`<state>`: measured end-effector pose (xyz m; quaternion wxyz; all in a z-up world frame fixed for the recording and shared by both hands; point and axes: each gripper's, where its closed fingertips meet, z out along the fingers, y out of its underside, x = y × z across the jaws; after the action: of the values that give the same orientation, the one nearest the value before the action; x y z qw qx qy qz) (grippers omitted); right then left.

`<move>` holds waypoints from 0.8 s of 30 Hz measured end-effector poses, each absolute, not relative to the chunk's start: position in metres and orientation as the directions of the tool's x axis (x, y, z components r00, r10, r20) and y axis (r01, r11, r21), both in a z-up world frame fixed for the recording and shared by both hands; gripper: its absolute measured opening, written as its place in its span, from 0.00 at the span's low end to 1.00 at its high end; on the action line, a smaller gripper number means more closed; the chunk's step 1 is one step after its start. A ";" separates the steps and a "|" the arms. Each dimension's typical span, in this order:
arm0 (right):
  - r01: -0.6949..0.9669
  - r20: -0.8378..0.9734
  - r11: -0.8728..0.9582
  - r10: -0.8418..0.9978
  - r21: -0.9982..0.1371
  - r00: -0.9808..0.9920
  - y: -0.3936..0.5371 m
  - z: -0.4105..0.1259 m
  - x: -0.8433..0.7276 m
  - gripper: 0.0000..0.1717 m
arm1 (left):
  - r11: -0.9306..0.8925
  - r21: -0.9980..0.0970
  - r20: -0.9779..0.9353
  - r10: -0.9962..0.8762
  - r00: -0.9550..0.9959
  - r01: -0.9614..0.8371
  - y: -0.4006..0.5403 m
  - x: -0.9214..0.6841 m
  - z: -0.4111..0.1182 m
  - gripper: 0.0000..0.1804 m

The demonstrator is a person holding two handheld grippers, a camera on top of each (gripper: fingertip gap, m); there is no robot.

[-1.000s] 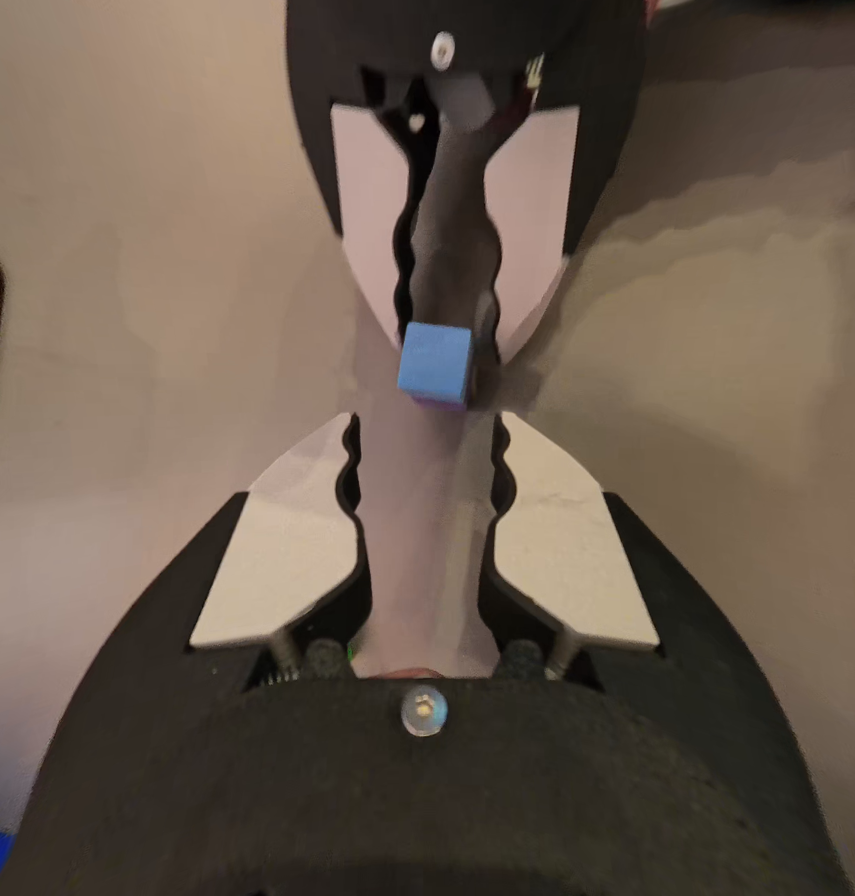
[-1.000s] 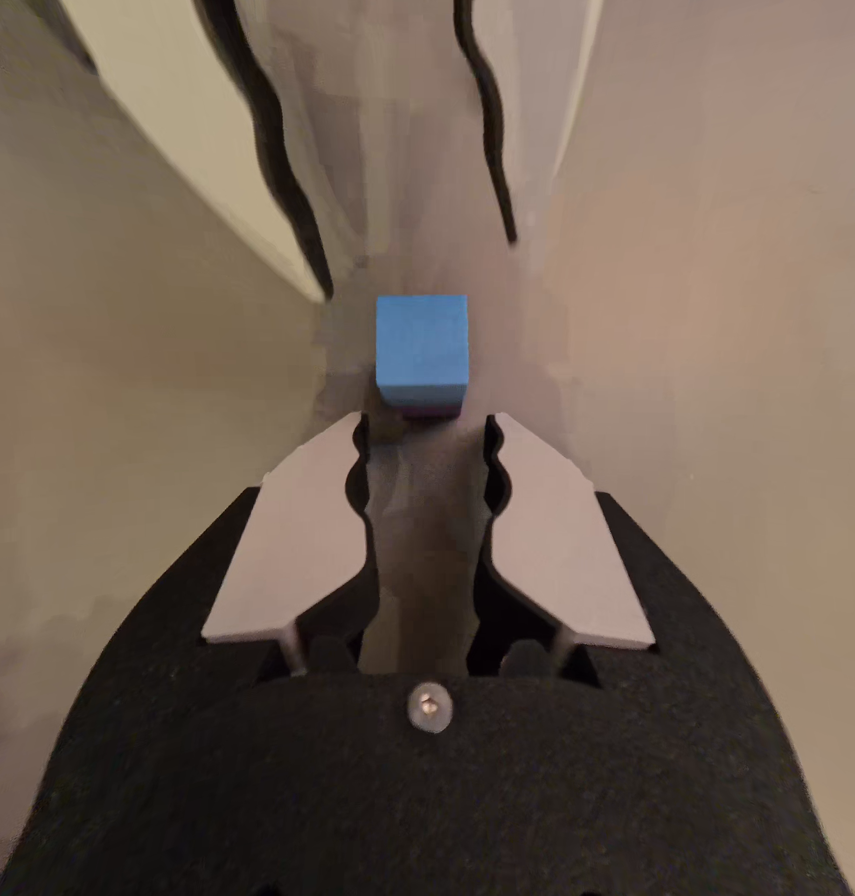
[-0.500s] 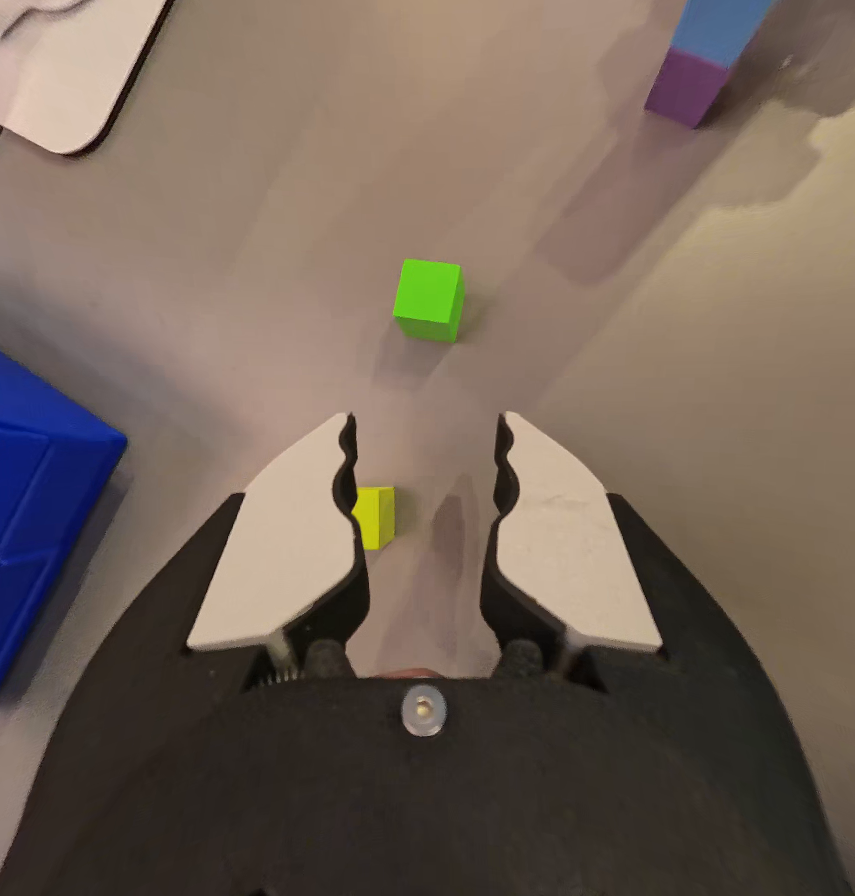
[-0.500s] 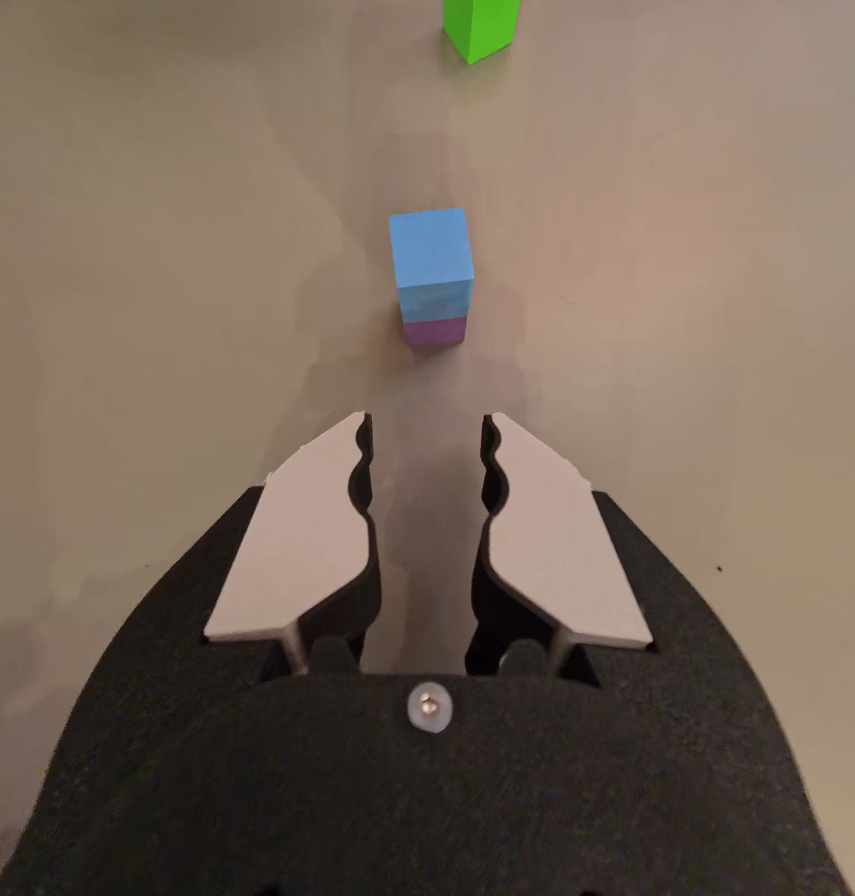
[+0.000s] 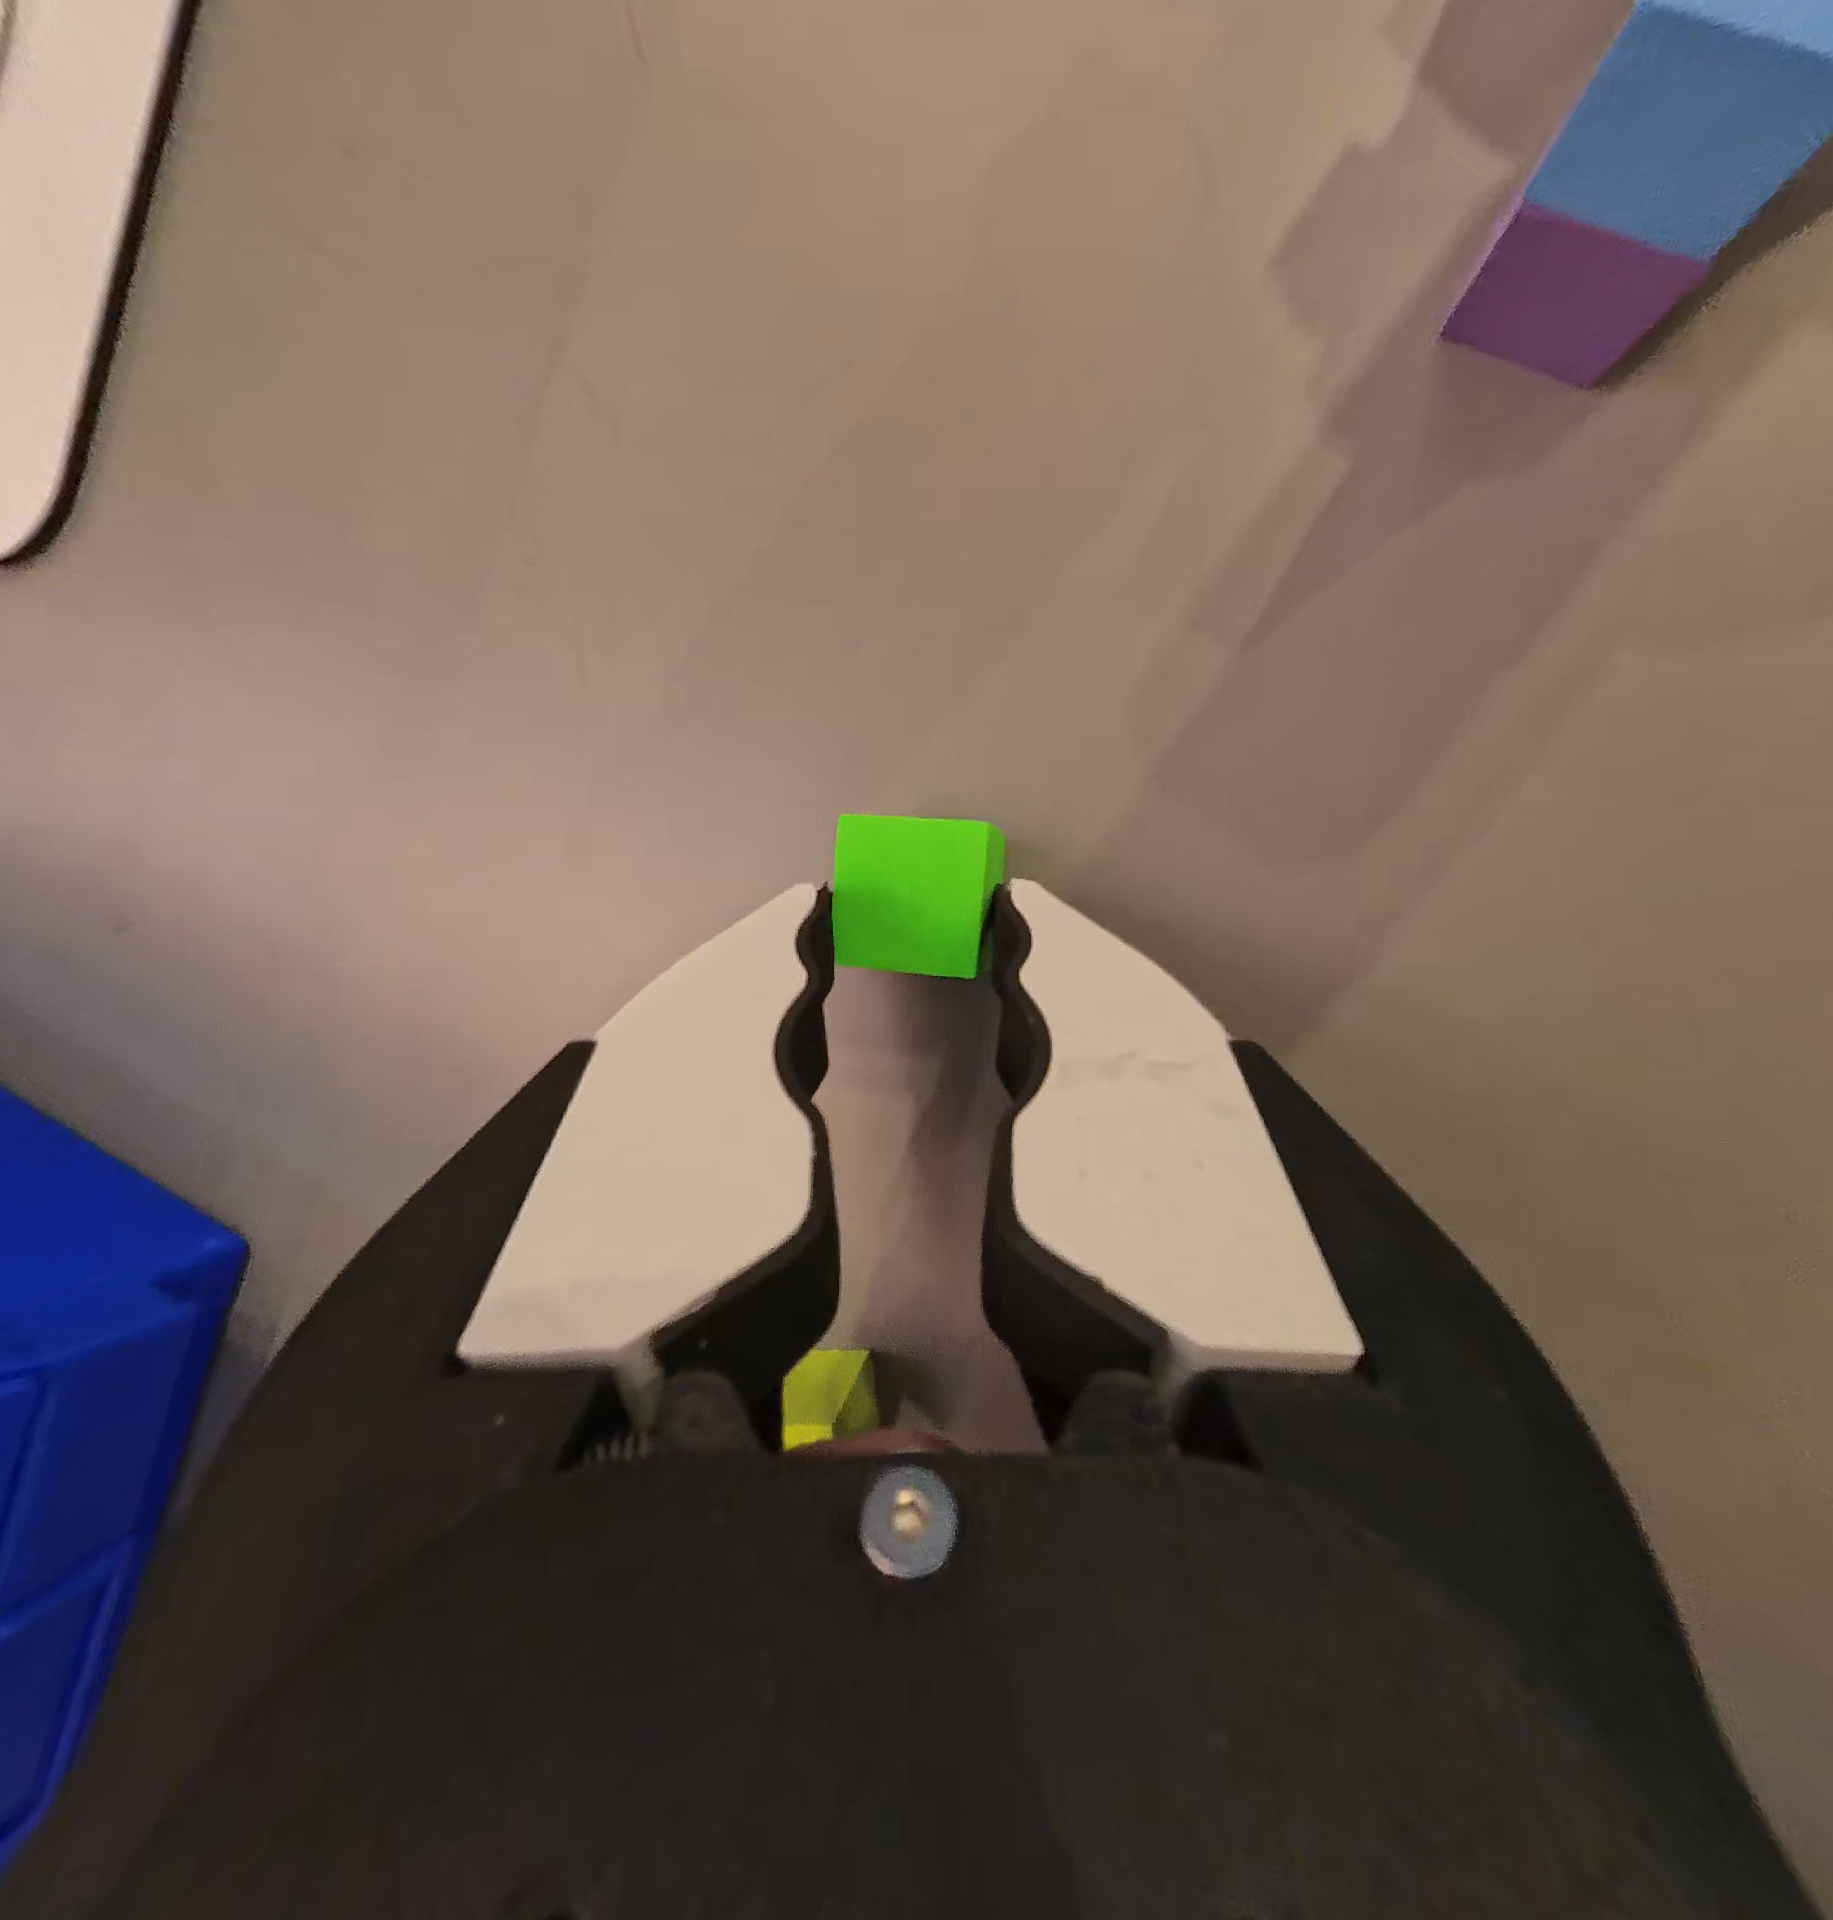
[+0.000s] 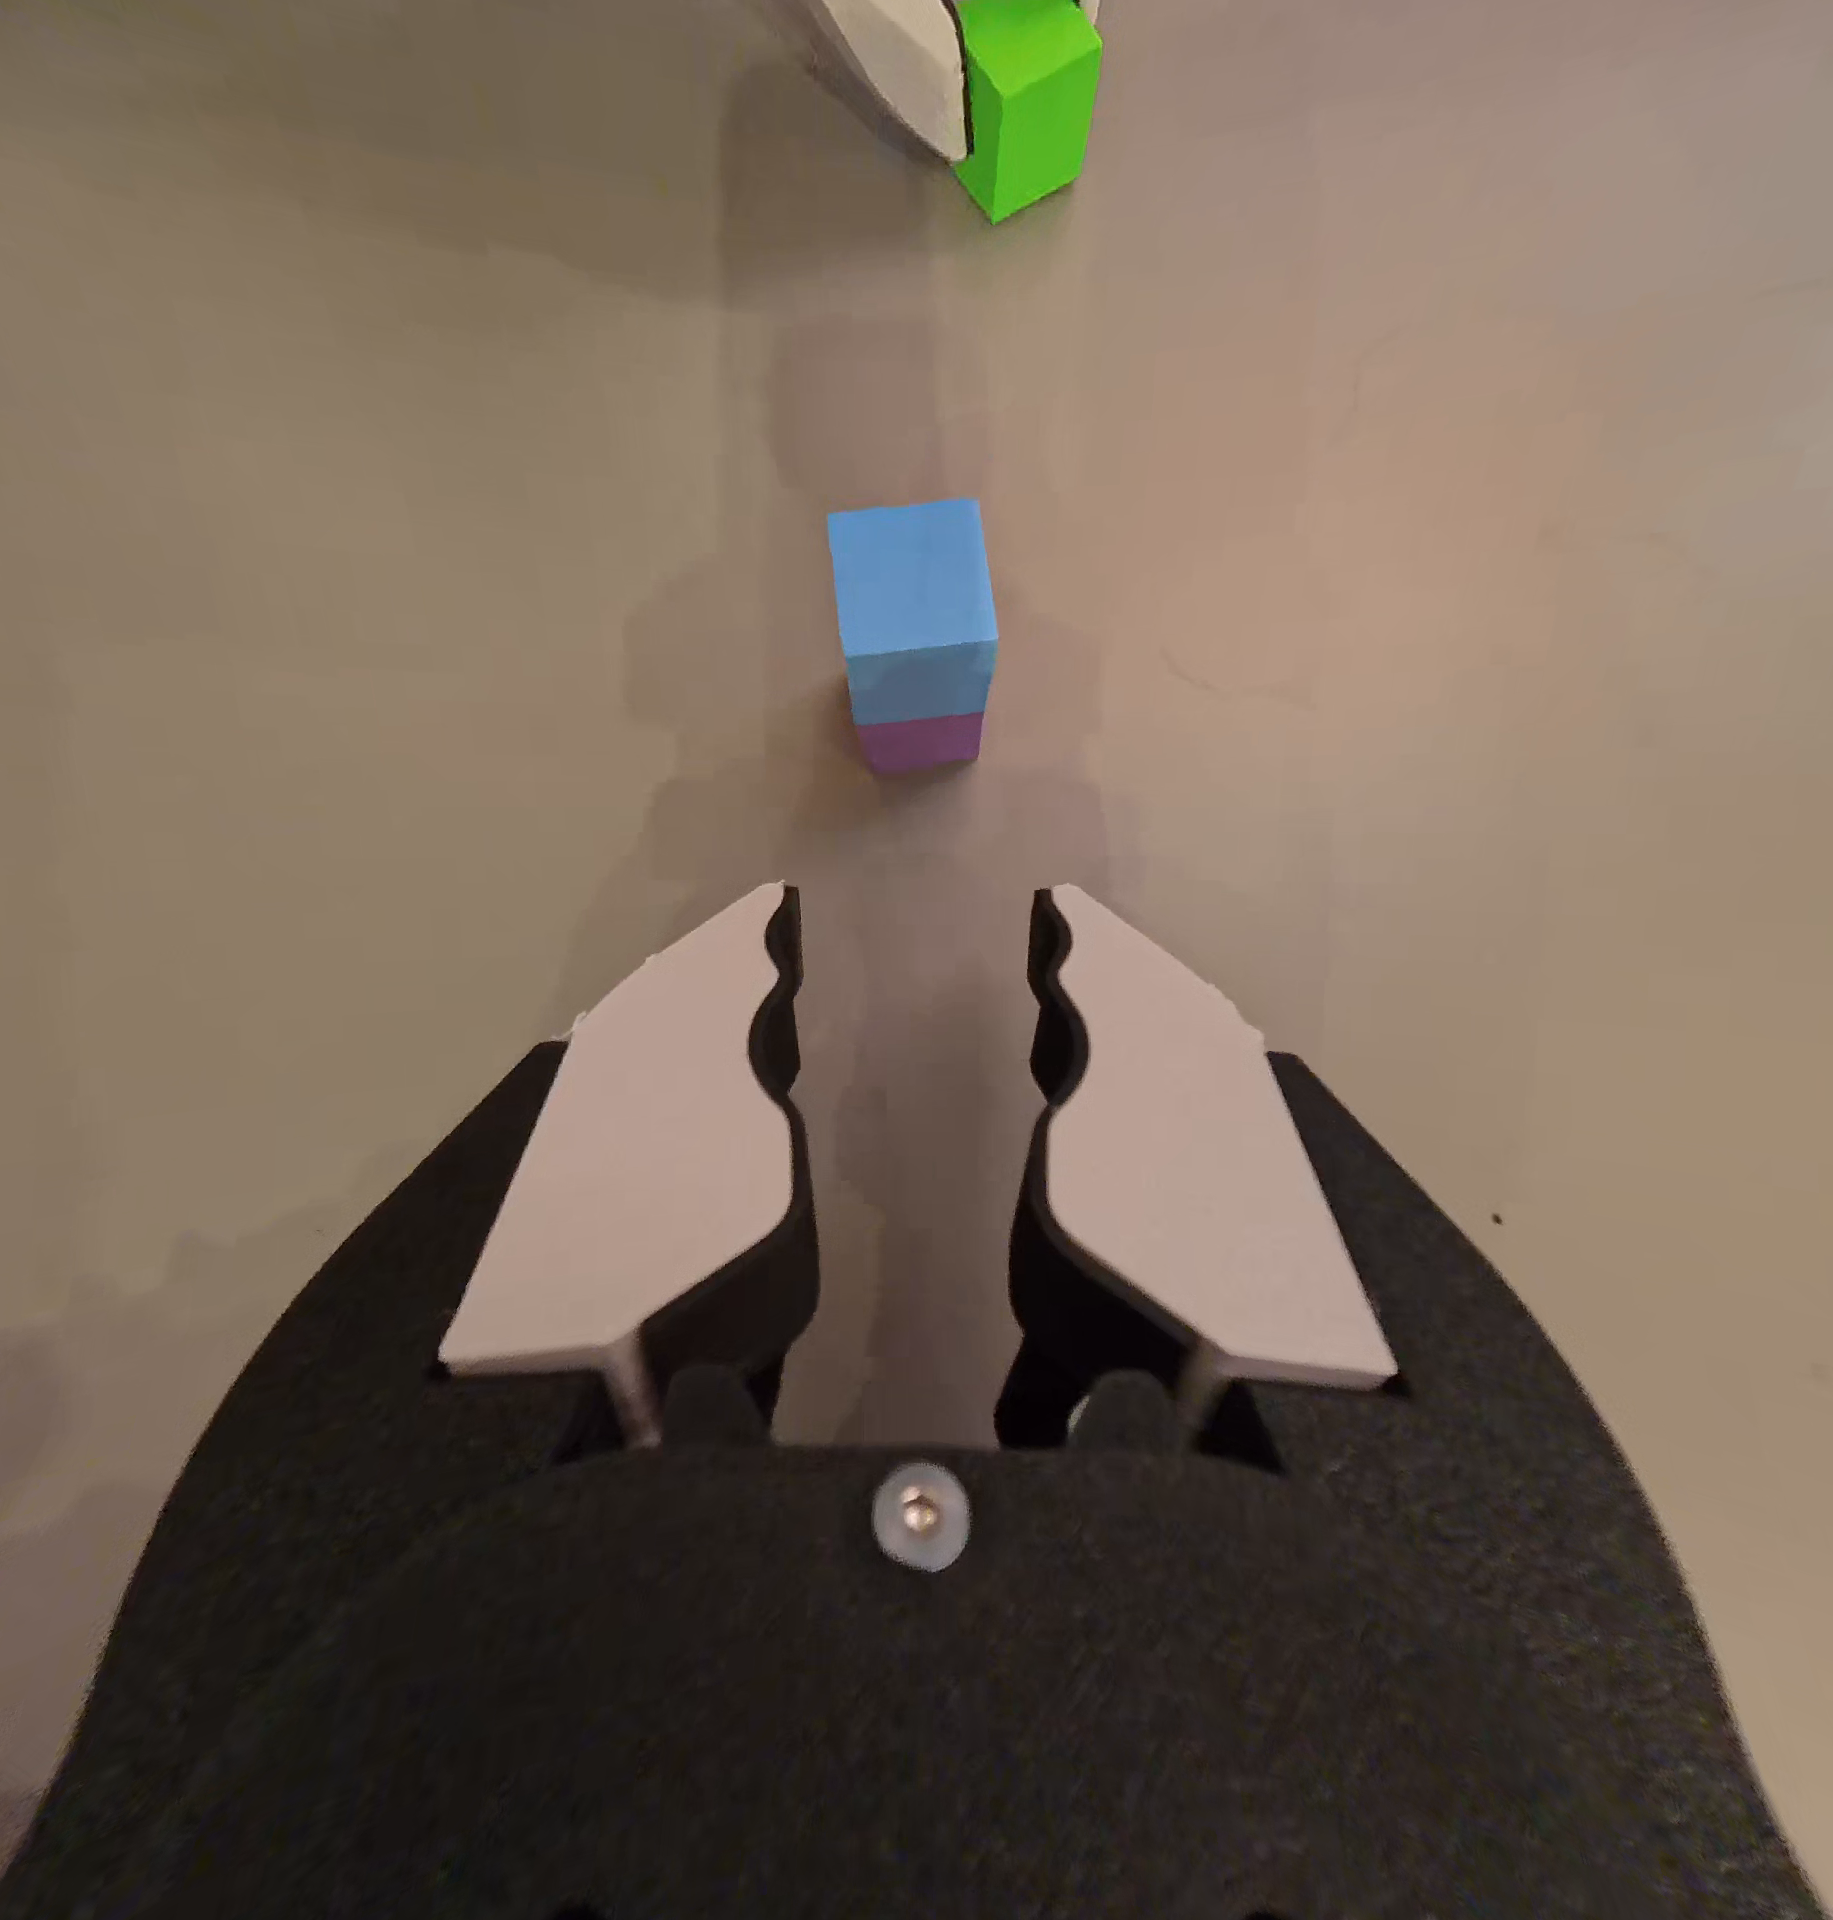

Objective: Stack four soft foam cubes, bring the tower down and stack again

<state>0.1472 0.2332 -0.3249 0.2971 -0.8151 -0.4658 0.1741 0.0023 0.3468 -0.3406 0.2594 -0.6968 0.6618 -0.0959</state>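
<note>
My left gripper (image 5: 912, 914) is shut on a green foam cube (image 5: 907, 899), with both pads pressed against its sides at the fingertips. The right wrist view shows the same cube (image 6: 1031, 114) at the top, with one left finger (image 6: 891, 73) against it. A light blue cube (image 6: 912, 592) sits on a purple cube (image 6: 917, 743) on the table, a short way ahead of my right gripper (image 6: 914, 914), which is open and empty. That stack also shows at the top right of the left wrist view (image 5: 1566, 296). A yellow cube (image 5: 827, 1408) lies under the base of the left fingers.
A dark blue box (image 5: 60, 1455) stands at the lower left of the left wrist view. A white board with a dark edge (image 5: 39, 260) lies at the upper left. The table top (image 6: 372, 623) is beige. Some 20 cm of space lies between my two pairs of fingers.
My left gripper left the blue-on-purple stack, moved over the yellow cube to the green cube and closed on it. My right gripper backed away from the stack, still open.
</note>
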 end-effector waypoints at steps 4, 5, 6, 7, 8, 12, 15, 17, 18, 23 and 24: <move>0.638 0.038 -0.350 0.858 -0.686 0.512 0.238 -0.303 0.144 0.24 | 0.041 -0.548 -0.183 -0.981 0.071 -0.836 0.329 0.016 -0.326 0.16; 0.631 0.051 -0.331 0.860 -0.702 0.508 0.239 -0.294 0.140 0.24 | 0.060 -0.569 -0.171 -0.984 0.047 -0.820 0.320 0.021 -0.319 0.16; 0.623 0.067 -0.306 0.863 -0.720 0.501 0.240 -0.284 0.134 0.24 | 0.082 -0.591 -0.163 -0.986 0.019 -0.802 0.310 0.028 -0.312 0.16; 0.615 0.076 -0.282 0.868 -0.737 0.490 0.240 -0.275 0.127 0.24 | 0.092 -0.605 -0.158 -0.987 0.006 -0.791 0.303 0.033 -0.306 0.16; 0.609 0.083 -0.260 0.875 -0.749 0.477 0.239 -0.267 0.119 0.24 | 0.105 -0.620 -0.151 -0.988 -0.013 -0.777 0.294 0.039 -0.299 0.16; 0.614 0.096 -0.202 0.904 -0.763 0.416 0.236 -0.254 0.091 0.24 | 0.161 -0.677 -0.131 -0.987 -0.098 -0.718 0.261 0.059 -0.272 0.16; 0.641 0.110 -0.176 0.918 -0.747 0.381 0.235 -0.257 0.079 0.24 | 0.204 -0.688 -0.135 -0.979 -0.154 -0.697 0.242 0.068 -0.259 0.16; 0.658 0.113 -0.168 0.925 -0.734 0.362 0.233 -0.259 0.075 0.23 | 0.227 -0.690 -0.143 -0.974 -0.178 -0.687 0.235 0.072 -0.254 0.16; 0.666 0.119 -0.163 0.927 -0.728 0.356 0.232 -0.260 0.074 0.23 | 0.237 -0.686 -0.144 -0.971 -0.191 -0.689 0.232 0.072 -0.253 0.16; 0.680 0.128 -0.149 0.932 -0.718 0.340 0.229 -0.259 0.075 0.19 | 0.282 -0.654 -0.170 -0.959 -0.227 -0.702 0.229 0.072 -0.256 0.16; 0.673 0.118 -0.152 0.934 -0.724 0.338 0.228 -0.258 0.075 0.18 | 0.290 -0.647 -0.175 -0.957 -0.232 -0.706 0.228 0.072 -0.257 0.16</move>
<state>0.0747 0.2280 -0.2577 0.3556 -0.7364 -0.5456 0.1831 0.0721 0.2281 -0.2567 0.2806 -0.5524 0.7524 -0.2237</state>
